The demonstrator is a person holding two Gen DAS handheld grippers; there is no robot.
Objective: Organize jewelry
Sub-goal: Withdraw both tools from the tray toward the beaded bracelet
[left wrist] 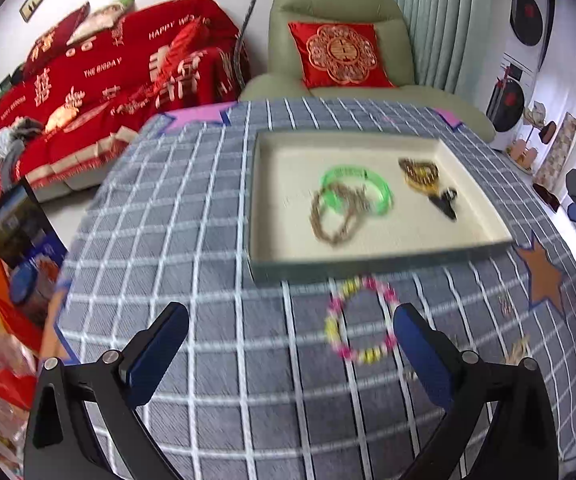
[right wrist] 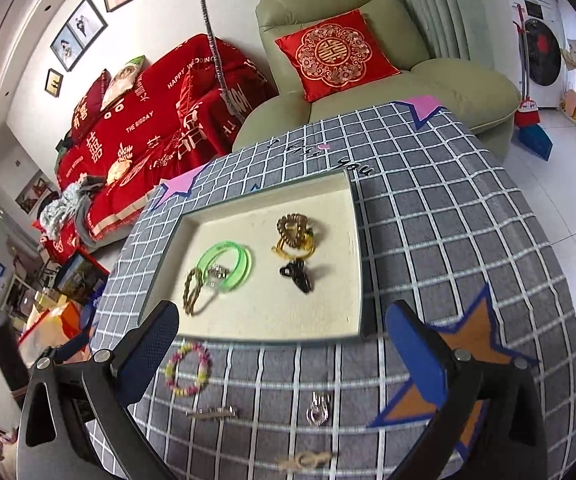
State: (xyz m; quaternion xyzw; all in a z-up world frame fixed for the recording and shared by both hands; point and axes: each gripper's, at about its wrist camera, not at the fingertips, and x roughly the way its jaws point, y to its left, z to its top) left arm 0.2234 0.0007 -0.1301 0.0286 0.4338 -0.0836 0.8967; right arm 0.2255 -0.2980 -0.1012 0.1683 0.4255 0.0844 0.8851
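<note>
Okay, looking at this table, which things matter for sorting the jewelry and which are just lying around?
Part of the job:
cream-lined shallow tray
green translucent bangle
brown beaded bracelet
gold chain heap
black hair claw
pink-and-yellow beaded bracelet
slim metal hair clip
clear silver clip

Just lying about:
orange paper star
red embroidered cushion

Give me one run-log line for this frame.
left gripper: open, empty | right gripper: open, empty | tray: green bangle inside | beaded bracelet: on tablecloth

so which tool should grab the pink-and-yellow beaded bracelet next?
Left. The pink-and-yellow beaded bracelet lies just ahead of the open left tool, beside its right finger. From the open right tool it sits off beyond the left finger.
</note>
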